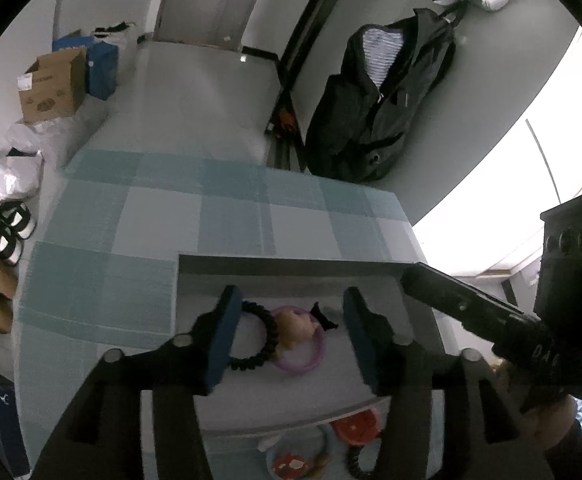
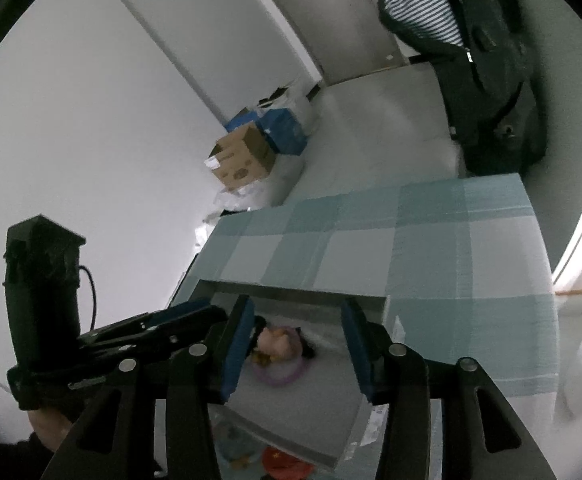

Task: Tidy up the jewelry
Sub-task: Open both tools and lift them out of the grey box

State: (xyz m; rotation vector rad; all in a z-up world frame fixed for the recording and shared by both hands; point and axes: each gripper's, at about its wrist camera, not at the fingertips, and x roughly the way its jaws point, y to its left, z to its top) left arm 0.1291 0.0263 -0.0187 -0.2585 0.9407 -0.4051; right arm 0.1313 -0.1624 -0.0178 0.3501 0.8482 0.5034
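Observation:
A shallow grey tray (image 1: 291, 266) lies on the blue checked tablecloth (image 1: 131, 220). In it lie a black beaded bracelet (image 1: 265, 328), a purple ring bracelet (image 1: 315, 356) with a peach figure charm (image 1: 297, 326), and a small black bow (image 1: 325, 316). My left gripper (image 1: 291, 294) stands open over them, and the beaded bracelet lies against its left pad (image 1: 223, 340). My right gripper (image 2: 297, 308) is open too, above the purple ring (image 2: 287, 376) and the charm (image 2: 271, 342). Each gripper shows in the other's view: the right (image 1: 423, 280) and the left (image 2: 207, 312).
In front of the tray lie more pieces: an orange-red one (image 1: 355, 426), a blue ring (image 1: 291, 460) and a black beaded one (image 1: 353, 460). On the floor are a cardboard box (image 1: 53, 84), blue boxes (image 1: 101, 66), plastic bags and shoes (image 1: 5, 232). A black jacket (image 1: 379, 100) hangs behind the table.

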